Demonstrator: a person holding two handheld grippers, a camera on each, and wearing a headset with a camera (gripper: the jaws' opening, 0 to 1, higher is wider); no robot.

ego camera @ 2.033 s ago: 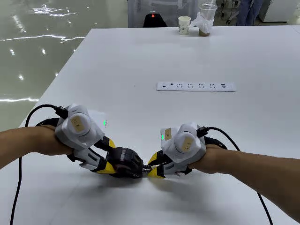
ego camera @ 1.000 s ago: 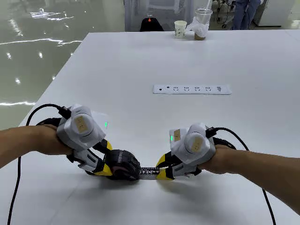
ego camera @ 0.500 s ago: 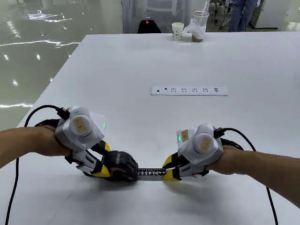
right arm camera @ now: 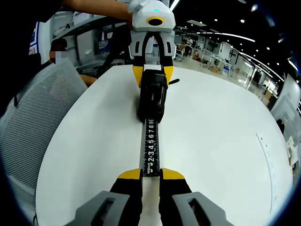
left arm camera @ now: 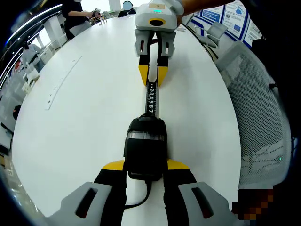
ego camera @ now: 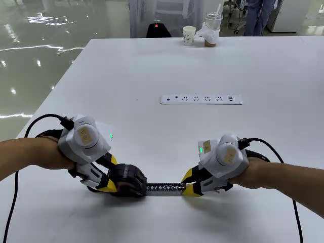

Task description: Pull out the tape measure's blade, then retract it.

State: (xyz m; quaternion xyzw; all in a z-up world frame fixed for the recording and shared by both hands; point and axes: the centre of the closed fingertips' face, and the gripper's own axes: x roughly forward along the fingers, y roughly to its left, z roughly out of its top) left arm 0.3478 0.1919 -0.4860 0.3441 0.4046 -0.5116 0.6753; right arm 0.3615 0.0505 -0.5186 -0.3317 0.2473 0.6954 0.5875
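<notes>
A black tape measure (ego camera: 127,181) rests on the white table (ego camera: 152,66) near the front edge. My left gripper (ego camera: 112,185) is shut on its case (left arm camera: 145,146). A short length of dark blade (ego camera: 164,188) with white numerals runs out to the right. The blade's end sits pinched in my right gripper (ego camera: 188,185), which is shut. In the right gripper view the blade (right arm camera: 150,147) stretches from my jaws to the case (right arm camera: 153,98), with the left gripper (right arm camera: 153,70) beyond. The left gripper view has the right gripper (left arm camera: 153,74) at the blade's (left arm camera: 151,97) far end.
A white power strip (ego camera: 201,99) lies mid-table. Two cups (ego camera: 189,35) and a plastic bag (ego camera: 211,31) stand at the far edge. Cables (ego camera: 30,126) trail from both grippers. A mesh chair (left arm camera: 256,108) stands by the table's near side.
My right gripper has drawn away to the right with the blade's end, so more of the numbered blade shows. The left gripper and the case have stayed put.
</notes>
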